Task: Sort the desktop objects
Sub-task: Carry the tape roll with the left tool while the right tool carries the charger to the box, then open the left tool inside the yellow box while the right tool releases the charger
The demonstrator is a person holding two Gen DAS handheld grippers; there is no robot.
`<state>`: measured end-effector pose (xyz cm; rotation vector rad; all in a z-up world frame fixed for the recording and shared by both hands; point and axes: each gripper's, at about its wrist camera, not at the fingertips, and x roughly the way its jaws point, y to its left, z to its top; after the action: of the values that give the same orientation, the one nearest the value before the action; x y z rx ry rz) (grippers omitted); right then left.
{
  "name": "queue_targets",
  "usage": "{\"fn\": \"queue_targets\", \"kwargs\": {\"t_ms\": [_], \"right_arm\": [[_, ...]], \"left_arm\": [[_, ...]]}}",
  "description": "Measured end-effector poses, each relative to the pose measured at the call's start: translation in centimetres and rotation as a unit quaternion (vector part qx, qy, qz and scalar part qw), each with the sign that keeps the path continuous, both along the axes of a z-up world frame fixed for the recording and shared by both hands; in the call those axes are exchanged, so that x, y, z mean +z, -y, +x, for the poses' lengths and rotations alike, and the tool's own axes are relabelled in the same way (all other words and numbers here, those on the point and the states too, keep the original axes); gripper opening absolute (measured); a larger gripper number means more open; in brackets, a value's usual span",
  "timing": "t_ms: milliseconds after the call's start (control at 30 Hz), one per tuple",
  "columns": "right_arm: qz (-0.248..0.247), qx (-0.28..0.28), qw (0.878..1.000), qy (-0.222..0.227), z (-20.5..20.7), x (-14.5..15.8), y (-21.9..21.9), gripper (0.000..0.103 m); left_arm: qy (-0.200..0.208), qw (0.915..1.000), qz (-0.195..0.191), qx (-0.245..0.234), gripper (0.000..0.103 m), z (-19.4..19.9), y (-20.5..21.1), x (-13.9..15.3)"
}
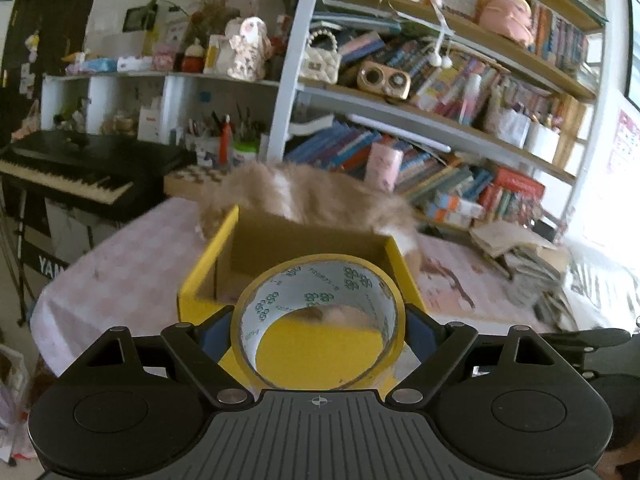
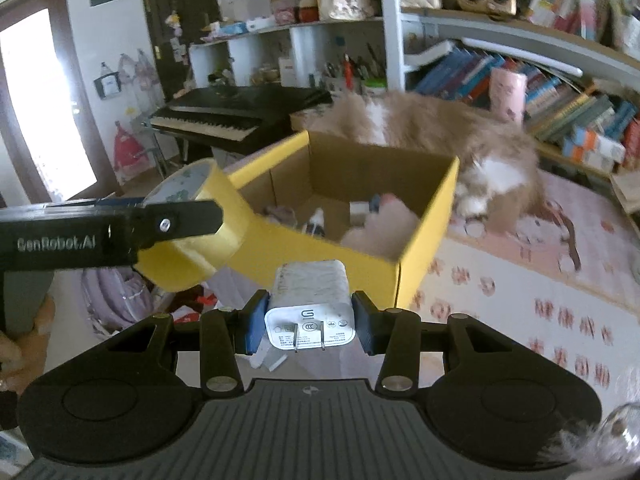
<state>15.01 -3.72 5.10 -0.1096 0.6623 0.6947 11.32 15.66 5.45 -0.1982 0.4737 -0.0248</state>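
Both hands carry an object toward the box (image 2: 416,240), so the step in hand seems to be the delivery: the objects are lifted, but not yet dropped inside.

The left gripper (image 1: 318,332) holds a tape roll (image 1: 320,320). Its jaws stand wide, with the blue pads pressed on the two outer sides of the roll, and the hole of the roll faces the camera. In the right view the roll hangs in the air just beside the near left corner of the box, outside the wall.

The right gripper (image 2: 310,320) holds a white charger (image 2: 310,304). Its jaws are rather narrow and clamp the two sides of the charger, with the plug prongs toward the camera. The charger is in front of the near wall of the box, not over the opening.

The box stands on a table with a pink cloth (image 2: 520,300). Some small things lie inside already; I cannot tell what they are. A cat (image 2: 440,132) is just behind the far wall of the box.

The next move, I think, asks each gripper to go forward over the rim before it lets go. The roll is wide, so it needs free space inside. The cat could disturb the drop.
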Motion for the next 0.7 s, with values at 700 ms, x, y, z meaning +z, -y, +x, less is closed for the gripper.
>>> {"fn": "queue_targets", "kwargs": {"t_ms": [700], "right_arm": [[-0.093, 0.109, 0.989, 0.030, 15.2, -4.6, -7.4, 0.042]], "left_arm": [[-0.103, 0.9912, 0.077, 0.032, 0.088, 16.8, -0.9, -4.3]]}}
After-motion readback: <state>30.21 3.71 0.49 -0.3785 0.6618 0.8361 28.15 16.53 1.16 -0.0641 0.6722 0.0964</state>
